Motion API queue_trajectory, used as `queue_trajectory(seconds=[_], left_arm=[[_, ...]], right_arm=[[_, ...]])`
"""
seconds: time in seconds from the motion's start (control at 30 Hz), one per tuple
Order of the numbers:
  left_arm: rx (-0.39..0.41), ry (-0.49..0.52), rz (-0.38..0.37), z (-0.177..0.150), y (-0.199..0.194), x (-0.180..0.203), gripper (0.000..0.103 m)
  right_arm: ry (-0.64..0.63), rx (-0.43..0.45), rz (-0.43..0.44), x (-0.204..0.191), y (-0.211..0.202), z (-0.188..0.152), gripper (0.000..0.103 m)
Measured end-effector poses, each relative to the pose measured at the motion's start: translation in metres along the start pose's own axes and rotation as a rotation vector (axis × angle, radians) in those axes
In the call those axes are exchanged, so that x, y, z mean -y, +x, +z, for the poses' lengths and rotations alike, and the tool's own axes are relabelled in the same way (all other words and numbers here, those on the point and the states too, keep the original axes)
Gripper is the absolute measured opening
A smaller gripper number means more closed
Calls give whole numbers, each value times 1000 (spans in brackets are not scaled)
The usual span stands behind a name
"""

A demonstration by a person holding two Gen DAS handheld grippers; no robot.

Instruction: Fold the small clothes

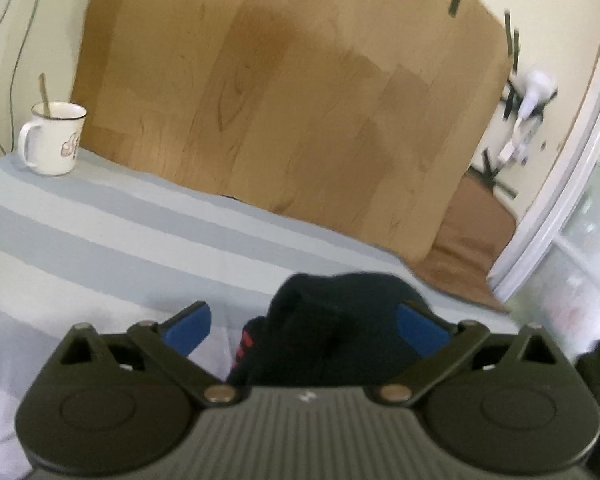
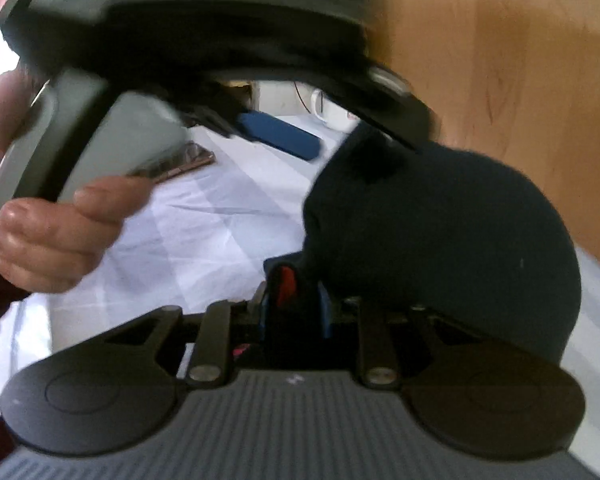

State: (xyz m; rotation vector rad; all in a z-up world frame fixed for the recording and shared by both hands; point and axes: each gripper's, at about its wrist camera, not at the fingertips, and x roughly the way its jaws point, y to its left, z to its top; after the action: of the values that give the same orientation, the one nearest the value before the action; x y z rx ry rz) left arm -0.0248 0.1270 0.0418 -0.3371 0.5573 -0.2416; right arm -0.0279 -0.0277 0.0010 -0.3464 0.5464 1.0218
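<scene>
White enamel, the mug with a spoon in it [image 1: 54, 138] stands at about ten o'clock in the left wrist view, on a pale blue-and-white striped cloth [image 1: 100, 232] that covers the bench, with a brown wood-grain board [image 1: 300, 100] leaning behind at twelve o'clock. The left gripper [image 1: 304, 326] has its blue-padded fingers [image 1: 188, 326] spread wide; the dark navy knitted garment with red lettering [image 1: 332, 332] bunches between them, nearer the right-hand pad, and I cannot tell whether either pad touches it. In the right wrist view a bare hand [image 2: 56, 232] at nine o'clock holds the left tool's grey handle, and the same garment [image 2: 440, 240] bulges at three o'clock. The right gripper [image 2: 296, 312] has its fingers drawn close together on a dark fold with a red patch, so it appears to be pinching the cloth. The fabric looks crumpled rather than flat, so any fold risks trapping wrinkles. With only one firm pinch, the soft knit could sag or slip, and the two tools sit close enough to collide.
</scene>
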Motion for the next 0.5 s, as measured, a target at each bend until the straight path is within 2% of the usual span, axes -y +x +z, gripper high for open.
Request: queue_trajectory(seconds=[0.03,0.07,0.13,0.23,0.33,0.43,0.5], left_arm=[[-24,31,44,-1,11,4,98],[-49,47,63,-2,23,5,98],[-94,13,41,-2,41,-2,100],[-101,-42,-10,0,47,-13,103],[-105,-63,-36,0,52,-17,103],[-125,-78,-22,-3,57,-21,103],[-147,-72,26,-5,63,-20,103]], right_arm=[[5,2,10,1,-1,0,37],[11,5,35,5,-5,1,49],[32,31,108,9,-27,-2,58],[110,118,135,28,-71,-12,58],[229,177,65,60,-95,-15,58],[366,193,2,93,-99,-18,57],[473,168,34,113,-85,-22,51]])
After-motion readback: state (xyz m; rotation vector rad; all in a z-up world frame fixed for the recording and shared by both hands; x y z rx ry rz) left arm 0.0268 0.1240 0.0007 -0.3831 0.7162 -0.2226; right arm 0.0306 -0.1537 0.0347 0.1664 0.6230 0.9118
